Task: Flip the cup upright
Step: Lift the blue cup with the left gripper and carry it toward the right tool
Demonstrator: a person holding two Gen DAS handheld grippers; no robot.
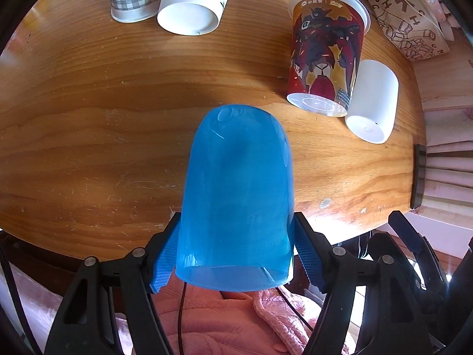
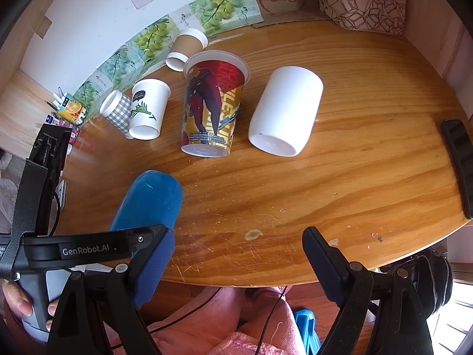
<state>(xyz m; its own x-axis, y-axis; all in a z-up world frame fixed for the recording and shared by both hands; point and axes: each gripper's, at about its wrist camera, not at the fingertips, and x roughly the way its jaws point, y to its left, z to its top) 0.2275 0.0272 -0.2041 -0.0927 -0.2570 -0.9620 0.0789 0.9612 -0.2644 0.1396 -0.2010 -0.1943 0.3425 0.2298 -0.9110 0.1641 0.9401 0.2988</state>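
left gripper [image 1: 236, 251]: jaws pinching blue cup [image 1: 236, 195] near its open rim, closed base pointing away over the table [image 1: 88, 136].
right view only: brown paper cup [image 2: 189, 43] lying at back.
right gripper [image 2: 236, 263]: jaws sitting spread, holding nothing.

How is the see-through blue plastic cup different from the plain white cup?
The translucent blue plastic cup is gripped between the left gripper fingers, near the table's edge; the plain white cup lies alone, untouched, farther in on the wooden table. Blue lets light through; white is opaque. Neither stands upright: both show their closed bottoms, with open ends toward the camera or away.
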